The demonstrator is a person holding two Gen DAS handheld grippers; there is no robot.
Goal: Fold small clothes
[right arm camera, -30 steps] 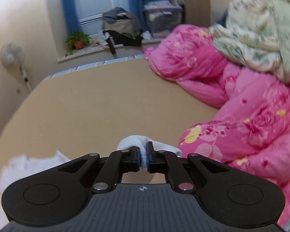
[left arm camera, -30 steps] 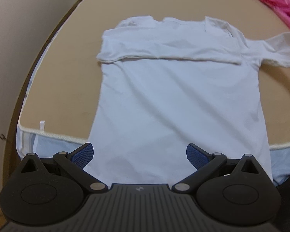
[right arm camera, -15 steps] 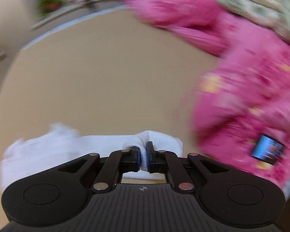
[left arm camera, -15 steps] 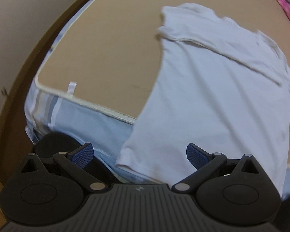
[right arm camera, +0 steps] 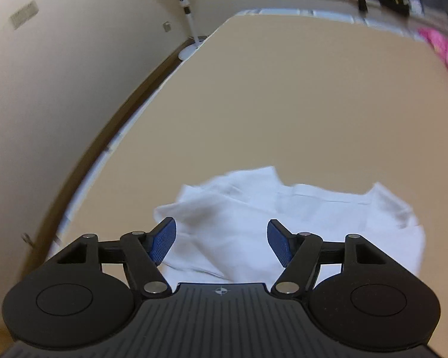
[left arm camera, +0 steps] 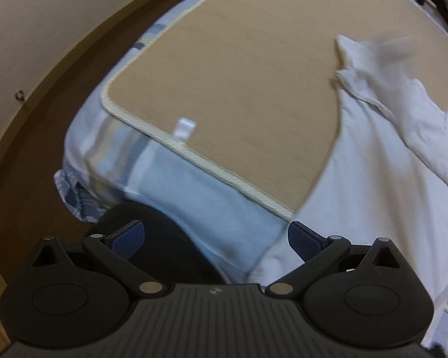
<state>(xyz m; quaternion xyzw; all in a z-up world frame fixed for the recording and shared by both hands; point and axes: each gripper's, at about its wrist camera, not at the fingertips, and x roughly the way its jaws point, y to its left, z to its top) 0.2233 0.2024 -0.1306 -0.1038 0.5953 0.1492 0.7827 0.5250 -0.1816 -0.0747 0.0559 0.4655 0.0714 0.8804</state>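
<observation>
Your left claw point(left arm camera: 215, 238) stood spread wide with nothing between its blue pads point(left arm camera: 127, 238), hanging over the near edge of the bed. Its right pad sat just beside the lower hem of the white cotton T-shirt point(left arm camera: 373, 179), though whether it touched the cloth cannot be told. Past that claw, the shirt lay flat on the tan woven bed mat point(left arm camera: 239, 83) with its hem draped over the mat's cream-bound edge point(left arm camera: 212, 164), and its upper part folded down across the body. A pale blue sheet point(left arm camera: 194, 197) hung below the mat.

Your right claw point(right arm camera: 221, 240) was likewise spread apart and gripped nothing, hovering above the folded upper part of the shirt point(right arm camera: 283, 217), which was bunched and creased on the mat point(right arm camera: 283, 104). Farther out stood a white pedestal fan point(right arm camera: 188, 9) against the wall and a bright pink quilt point(right arm camera: 445, 47) at the right edge.
</observation>
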